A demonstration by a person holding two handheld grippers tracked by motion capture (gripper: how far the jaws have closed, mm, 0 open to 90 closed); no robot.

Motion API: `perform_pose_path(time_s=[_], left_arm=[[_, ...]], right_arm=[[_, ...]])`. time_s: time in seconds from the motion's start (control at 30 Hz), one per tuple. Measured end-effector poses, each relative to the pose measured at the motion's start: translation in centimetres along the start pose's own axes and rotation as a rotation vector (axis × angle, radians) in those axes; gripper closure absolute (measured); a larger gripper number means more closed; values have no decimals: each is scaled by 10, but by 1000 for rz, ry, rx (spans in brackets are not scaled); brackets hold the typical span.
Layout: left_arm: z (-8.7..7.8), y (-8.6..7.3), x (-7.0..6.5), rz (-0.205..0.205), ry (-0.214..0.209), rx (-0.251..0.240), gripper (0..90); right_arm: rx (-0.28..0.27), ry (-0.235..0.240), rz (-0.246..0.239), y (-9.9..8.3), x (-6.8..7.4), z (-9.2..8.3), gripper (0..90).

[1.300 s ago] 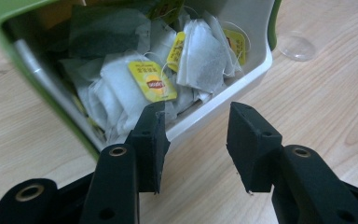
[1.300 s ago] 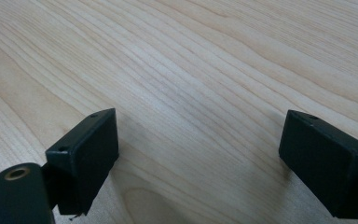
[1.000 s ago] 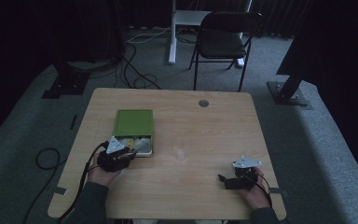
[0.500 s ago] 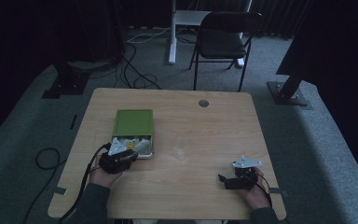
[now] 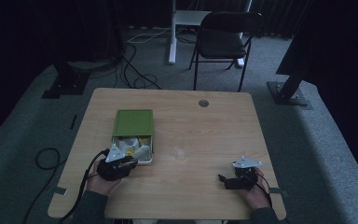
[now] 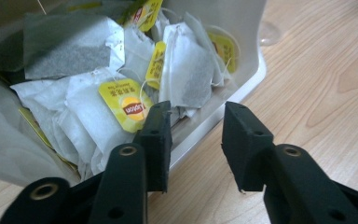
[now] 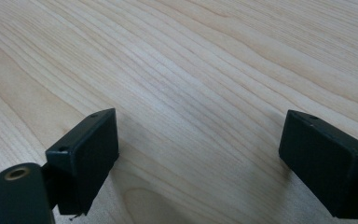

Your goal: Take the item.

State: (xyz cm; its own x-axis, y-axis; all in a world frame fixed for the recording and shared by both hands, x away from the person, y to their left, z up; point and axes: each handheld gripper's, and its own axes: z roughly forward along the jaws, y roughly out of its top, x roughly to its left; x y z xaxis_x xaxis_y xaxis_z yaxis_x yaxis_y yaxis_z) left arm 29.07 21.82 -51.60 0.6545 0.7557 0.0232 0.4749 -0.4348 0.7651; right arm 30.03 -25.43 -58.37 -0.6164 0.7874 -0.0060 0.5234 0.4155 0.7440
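white tea bags (image 6: 98, 112) in box (image 6: 242, 88) — left claw (image 6: 196, 140) straddles its rim.

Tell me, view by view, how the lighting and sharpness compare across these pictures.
High view: dim and underexposed, surroundings nearly black, the table murky. Left gripper view: bright, tea bags and their yellow tags sharp, the left hand-held gripper slightly soft up close. Right gripper view: evenly lit, wood grain crisp, soft shadow under the right hand-held gripper.

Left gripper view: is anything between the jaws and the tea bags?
Yes: the box's white front rim lies just before the left gripper; the tea bags sit behind it, otherwise uncovered.
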Motion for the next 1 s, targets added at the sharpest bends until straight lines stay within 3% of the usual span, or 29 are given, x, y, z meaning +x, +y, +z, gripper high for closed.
perform_pose_path(time_s=[0.27,0.5,0.83,1.0], left_arm=[[-4,18,-1,9,13,-45,591],[10,27,3,2,46,-9,609],[22,25,4,3,46,39,635],[22,24,3,20,58,56,708]], right_arm=[[1,0,0,0,0,0,114],[0,0,0,0,0,0,114],[2,0,0,0,0,0,114],[1,0,0,0,0,0,114]])
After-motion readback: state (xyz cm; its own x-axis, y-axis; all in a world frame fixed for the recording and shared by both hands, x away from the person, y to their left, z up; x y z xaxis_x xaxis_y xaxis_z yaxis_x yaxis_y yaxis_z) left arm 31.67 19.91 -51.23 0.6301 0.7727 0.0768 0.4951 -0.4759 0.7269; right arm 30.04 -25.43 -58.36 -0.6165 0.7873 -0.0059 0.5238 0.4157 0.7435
